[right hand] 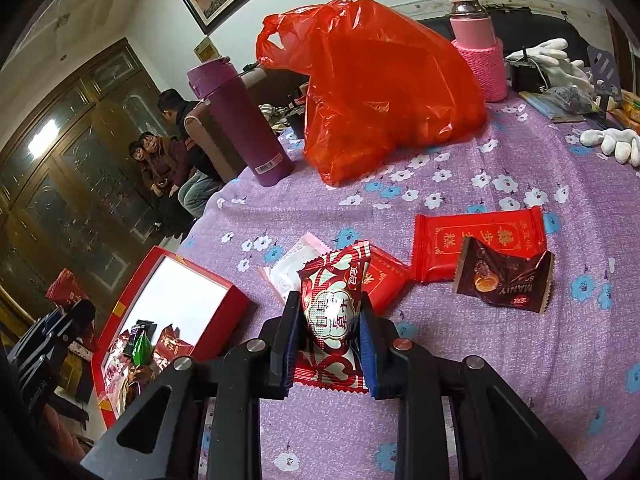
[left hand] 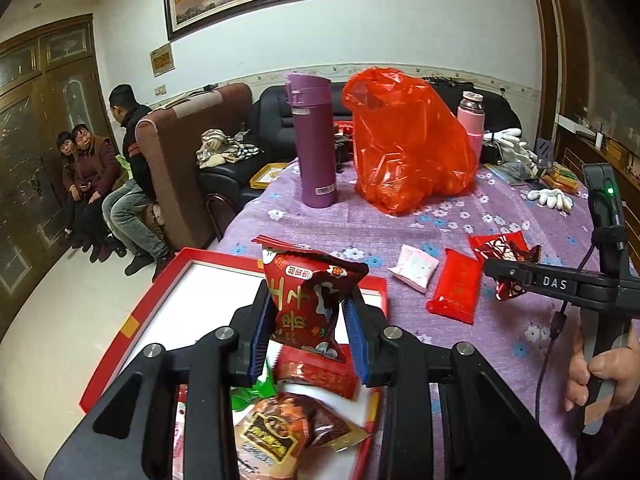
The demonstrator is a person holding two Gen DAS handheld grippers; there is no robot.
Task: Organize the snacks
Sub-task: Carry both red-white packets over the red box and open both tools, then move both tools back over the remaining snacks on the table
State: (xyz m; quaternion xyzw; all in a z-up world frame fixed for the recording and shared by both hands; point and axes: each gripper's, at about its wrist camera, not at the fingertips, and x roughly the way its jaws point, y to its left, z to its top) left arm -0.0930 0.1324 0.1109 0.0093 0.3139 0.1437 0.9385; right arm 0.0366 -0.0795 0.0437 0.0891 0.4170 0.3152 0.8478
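Observation:
My left gripper is shut on a dark red snack packet and holds it over the red box, which has several snacks in its near end. My right gripper is shut on a red and white snack packet just above the purple flowered cloth. It also shows at the right of the left wrist view. On the cloth lie a pink-white packet, a red packet, a larger red packet and a brown candy packet.
A purple flask, a red plastic bag and a pink bottle stand at the far side of the table. White gloves and clutter lie at the far right. People sit at the left beyond the table edge.

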